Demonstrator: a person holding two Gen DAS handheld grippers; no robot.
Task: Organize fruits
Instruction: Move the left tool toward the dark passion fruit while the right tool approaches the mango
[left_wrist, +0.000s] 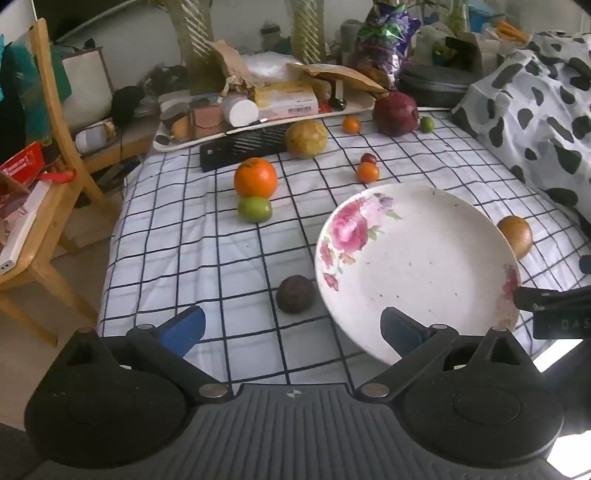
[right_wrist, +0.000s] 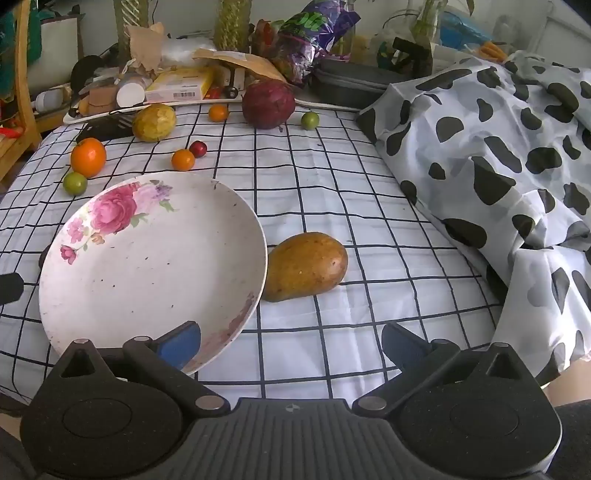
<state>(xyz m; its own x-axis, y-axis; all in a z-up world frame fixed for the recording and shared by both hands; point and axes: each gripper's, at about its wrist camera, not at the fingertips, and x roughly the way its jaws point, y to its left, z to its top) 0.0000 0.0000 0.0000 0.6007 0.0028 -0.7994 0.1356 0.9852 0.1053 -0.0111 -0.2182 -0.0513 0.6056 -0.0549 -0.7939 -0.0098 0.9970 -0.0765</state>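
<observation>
Altogether ten loose fruits (left_wrist: 255, 177) surround one plate (left_wrist: 424, 266).

Soft, even daylight; fruits cast faint shadows on the checked cloth (left_wrist: 207, 258). Both views are sharp centrally, with strong fisheye curvature and dark vignetted corners. Overexposed glare at lower right of left view.

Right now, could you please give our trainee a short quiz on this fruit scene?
1. True or false: the plate holds fruit.
2. Which fruit lies beside the plate's rim: A) mango B) big orange C) pomegranate?
3. What touches the big orange's near side?

Key: 1. False, it holds no fruit. 2. A. 3. A lime.
</observation>
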